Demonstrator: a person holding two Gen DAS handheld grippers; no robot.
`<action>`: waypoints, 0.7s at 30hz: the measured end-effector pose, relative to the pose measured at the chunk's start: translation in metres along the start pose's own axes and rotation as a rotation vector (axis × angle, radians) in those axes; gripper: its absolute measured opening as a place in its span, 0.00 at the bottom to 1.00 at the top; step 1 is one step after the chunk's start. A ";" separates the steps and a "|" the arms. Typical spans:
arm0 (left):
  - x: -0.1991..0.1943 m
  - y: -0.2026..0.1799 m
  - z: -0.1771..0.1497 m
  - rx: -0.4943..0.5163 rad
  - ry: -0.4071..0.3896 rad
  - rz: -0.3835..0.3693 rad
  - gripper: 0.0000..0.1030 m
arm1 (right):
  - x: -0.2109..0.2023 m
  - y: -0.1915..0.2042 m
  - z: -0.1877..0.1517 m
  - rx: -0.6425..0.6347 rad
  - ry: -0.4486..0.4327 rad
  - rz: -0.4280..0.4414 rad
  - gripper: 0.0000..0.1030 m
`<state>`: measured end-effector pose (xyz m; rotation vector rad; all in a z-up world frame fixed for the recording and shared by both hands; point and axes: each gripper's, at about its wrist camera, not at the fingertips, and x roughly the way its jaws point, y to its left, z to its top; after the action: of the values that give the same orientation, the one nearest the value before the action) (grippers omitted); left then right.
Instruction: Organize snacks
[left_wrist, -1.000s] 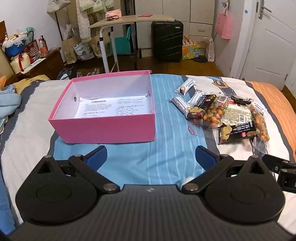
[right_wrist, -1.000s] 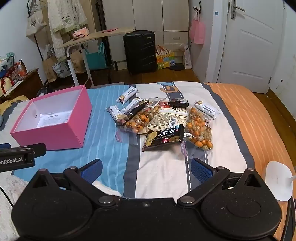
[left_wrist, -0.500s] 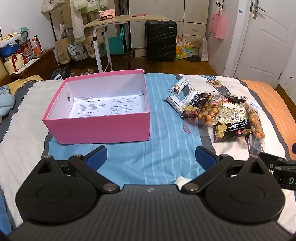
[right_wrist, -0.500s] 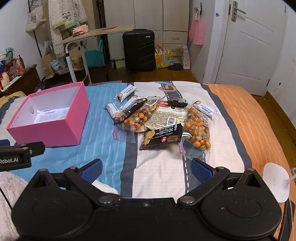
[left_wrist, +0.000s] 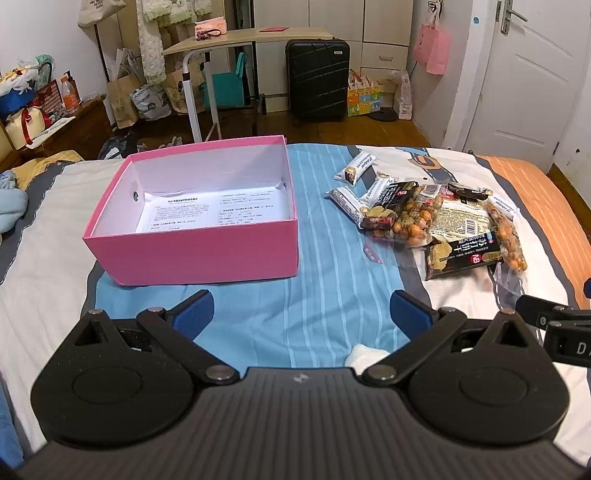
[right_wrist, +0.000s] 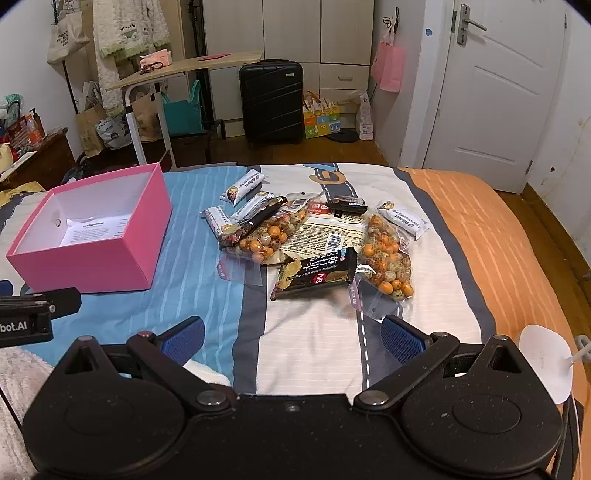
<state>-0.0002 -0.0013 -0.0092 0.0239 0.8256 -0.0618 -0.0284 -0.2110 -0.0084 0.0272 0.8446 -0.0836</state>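
An open pink box (left_wrist: 207, 251) (right_wrist: 92, 266) sits on the bed with only a printed sheet inside. To its right lies a heap of snacks: a black packet (left_wrist: 461, 254) (right_wrist: 314, 273), clear bags of orange and speckled balls (left_wrist: 410, 221) (right_wrist: 384, 258), white wrapped bars (left_wrist: 356, 168) (right_wrist: 242, 186) and a beige packet (right_wrist: 325, 232). My left gripper (left_wrist: 301, 314) hangs open above the blue-striped cover in front of the box. Below the black packet, my right gripper (right_wrist: 291, 338) is open too, with nothing between its fingers.
The bed has a blue, white and orange striped cover (right_wrist: 480, 240). A white round device (right_wrist: 546, 362) lies near the right edge. Beyond the bed stand a black suitcase (left_wrist: 317, 79), a side table (left_wrist: 229, 40) and a white door (right_wrist: 502, 85).
Both grippers have risen and drawn back a little, so the box and the snacks sit lower and smaller in view. Both stayed open and nothing on the bed moved.
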 end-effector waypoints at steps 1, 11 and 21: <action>0.000 0.000 -0.001 -0.001 0.001 0.000 1.00 | 0.000 0.000 0.000 0.000 0.000 -0.001 1.00; 0.002 -0.003 -0.002 0.003 -0.002 0.003 1.00 | 0.005 0.001 -0.001 -0.005 0.010 -0.012 1.00; -0.002 -0.003 -0.005 0.006 -0.001 -0.004 1.00 | 0.005 0.001 -0.002 -0.010 0.002 -0.024 1.00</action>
<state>-0.0053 -0.0043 -0.0105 0.0277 0.8245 -0.0680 -0.0268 -0.2105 -0.0135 0.0079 0.8477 -0.1022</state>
